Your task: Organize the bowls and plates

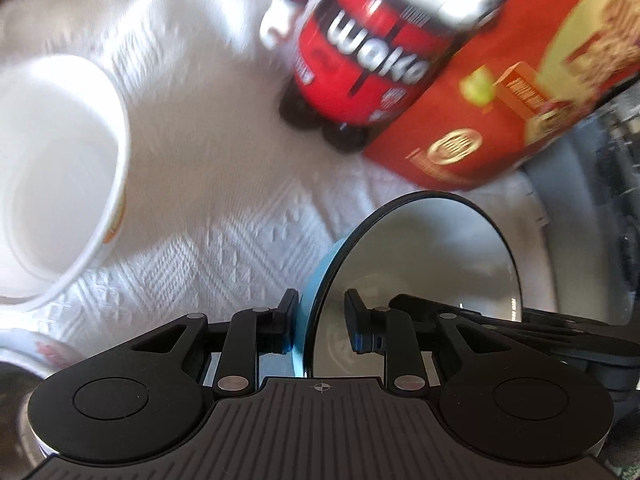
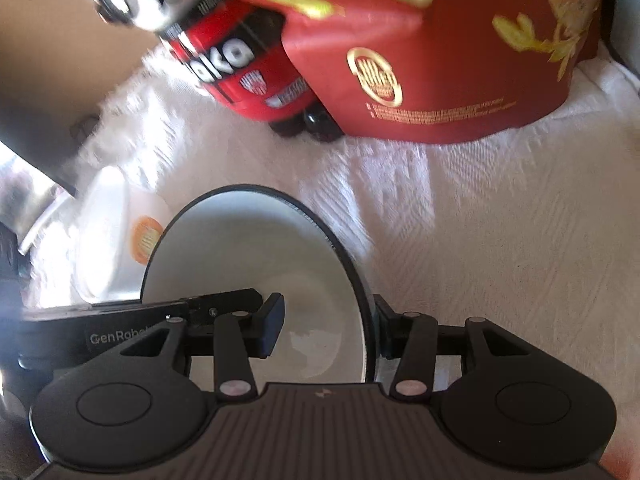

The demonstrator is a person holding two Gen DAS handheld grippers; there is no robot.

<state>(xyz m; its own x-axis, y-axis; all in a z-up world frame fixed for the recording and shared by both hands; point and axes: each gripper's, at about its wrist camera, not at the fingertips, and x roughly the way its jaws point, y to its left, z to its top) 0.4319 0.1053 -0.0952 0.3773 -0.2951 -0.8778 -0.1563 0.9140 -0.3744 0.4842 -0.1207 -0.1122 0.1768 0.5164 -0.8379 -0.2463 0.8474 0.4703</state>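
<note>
A bowl (image 1: 420, 260), blue outside and white inside with a dark rim, hangs tilted between both grippers over the white cloth. My left gripper (image 1: 320, 300) is shut on its near rim, one pad on the blue outer wall and the other inside. In the right wrist view the same bowl (image 2: 248, 248) has its right rim between the fingers of my right gripper (image 2: 327, 304), which is open: the outer finger lies along the wall and the inner finger stands well clear of it. A white bowl (image 1: 60, 168) with an orange emblem lies on the cloth to the left.
A red-labelled dark soda bottle (image 1: 360, 52) and a large red snack bag (image 1: 500, 92) stand just behind the bowls. Another dish's rim (image 1: 40, 352) shows at the lower left. A brown cardboard box (image 2: 60, 60) sits at the far left. White textured cloth (image 2: 500, 240) covers the table.
</note>
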